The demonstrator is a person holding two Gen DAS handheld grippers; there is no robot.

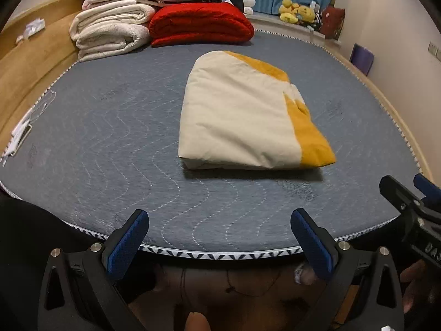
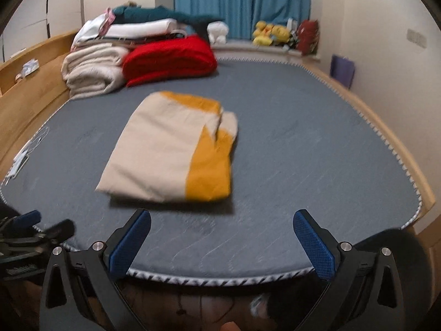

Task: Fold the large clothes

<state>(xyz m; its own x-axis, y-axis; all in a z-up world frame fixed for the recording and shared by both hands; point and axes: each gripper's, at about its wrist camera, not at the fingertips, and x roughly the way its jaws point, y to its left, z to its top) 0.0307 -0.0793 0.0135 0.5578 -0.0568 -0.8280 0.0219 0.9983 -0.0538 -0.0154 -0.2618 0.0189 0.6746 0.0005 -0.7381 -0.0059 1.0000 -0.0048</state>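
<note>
A folded cream-and-yellow cover (image 1: pixel 248 113) lies mid-bed (image 1: pixel 110 138), its long axis running from the near edge toward the far blankets (image 1: pixel 154 24). Left gripper (image 1: pixel 219 237) and right gripper (image 2: pixel 222 237) hang spread wide, empty, over the near edge.

Dim warm indoor light, fisheye-bent edges, right wrist view motion-blurred.

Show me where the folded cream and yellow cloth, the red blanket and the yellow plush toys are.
folded cream and yellow cloth (image 1: pixel 237 115), left wrist view, on its cream top face
red blanket (image 1: pixel 201 22), left wrist view, on its folded top
yellow plush toys (image 2: pixel 271 33), right wrist view, on the middle toy
</note>
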